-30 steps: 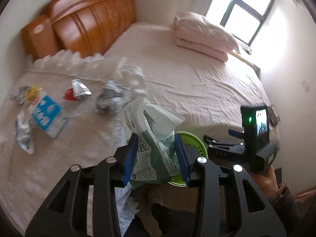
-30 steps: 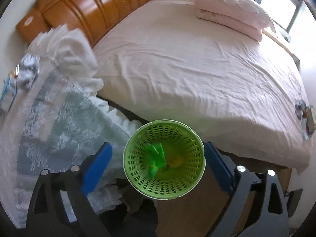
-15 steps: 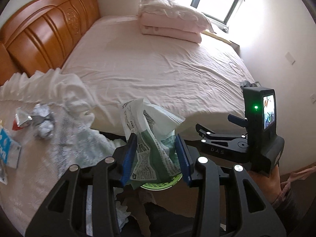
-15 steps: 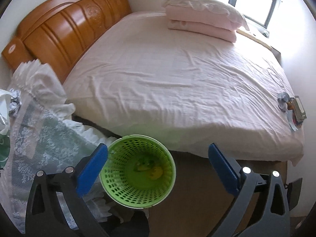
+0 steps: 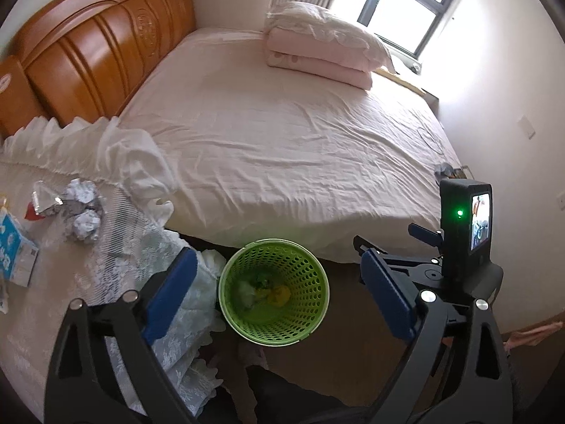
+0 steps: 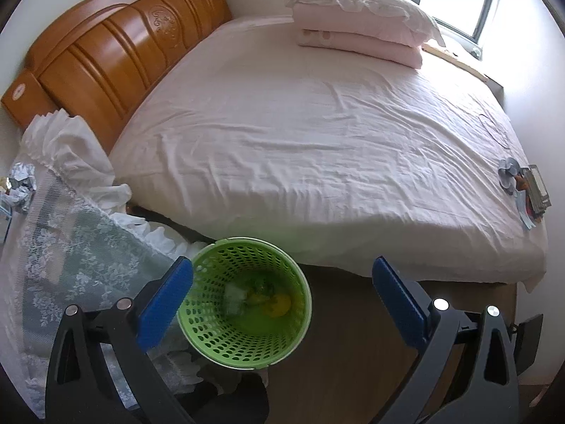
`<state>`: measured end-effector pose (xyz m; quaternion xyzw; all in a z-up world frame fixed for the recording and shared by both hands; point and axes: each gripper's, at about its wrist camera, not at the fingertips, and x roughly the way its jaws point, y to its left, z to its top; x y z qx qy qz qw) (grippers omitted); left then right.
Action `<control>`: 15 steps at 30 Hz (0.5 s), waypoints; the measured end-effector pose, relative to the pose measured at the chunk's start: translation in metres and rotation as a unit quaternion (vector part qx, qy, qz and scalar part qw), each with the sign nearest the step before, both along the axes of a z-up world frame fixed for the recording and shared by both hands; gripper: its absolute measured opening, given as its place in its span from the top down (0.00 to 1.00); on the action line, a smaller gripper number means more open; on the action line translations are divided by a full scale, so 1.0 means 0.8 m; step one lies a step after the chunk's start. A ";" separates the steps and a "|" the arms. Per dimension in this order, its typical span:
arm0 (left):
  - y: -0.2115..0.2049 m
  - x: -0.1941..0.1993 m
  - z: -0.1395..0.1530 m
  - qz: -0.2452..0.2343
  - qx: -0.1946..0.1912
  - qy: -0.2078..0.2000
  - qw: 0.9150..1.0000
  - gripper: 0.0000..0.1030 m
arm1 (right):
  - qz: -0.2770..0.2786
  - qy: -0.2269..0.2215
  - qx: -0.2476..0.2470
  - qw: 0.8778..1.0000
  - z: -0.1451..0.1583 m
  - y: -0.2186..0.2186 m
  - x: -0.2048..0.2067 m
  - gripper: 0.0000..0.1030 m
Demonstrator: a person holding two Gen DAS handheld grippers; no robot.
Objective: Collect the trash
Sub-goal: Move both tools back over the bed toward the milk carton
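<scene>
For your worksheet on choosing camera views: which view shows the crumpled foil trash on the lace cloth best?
The left wrist view: the crumpled foil balls lie whole and unobstructed on the lace cloth. The right wrist view catches only a foil clump squeezed against its left edge.

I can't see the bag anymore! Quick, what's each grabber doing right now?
Left gripper: open, holding nothing, above the green basket.
Right gripper: open, holding nothing, also above the basket.
</scene>
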<state>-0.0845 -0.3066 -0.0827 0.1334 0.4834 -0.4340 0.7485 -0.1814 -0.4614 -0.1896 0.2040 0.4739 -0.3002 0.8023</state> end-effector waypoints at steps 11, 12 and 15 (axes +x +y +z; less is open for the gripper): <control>0.111 0.043 0.040 0.113 -0.017 -0.057 0.992 0.08 | 0.067 -0.072 0.014 0.995 0.066 0.058 0.066 0.02; 0.132 0.048 0.046 0.134 -0.018 -0.068 0.988 0.08 | 0.082 -0.083 0.014 0.993 0.077 0.070 0.077 0.02; 0.194 0.060 0.059 0.195 -0.011 -0.097 0.976 0.08 | 0.122 -0.108 0.014 0.987 0.102 0.106 0.105 0.02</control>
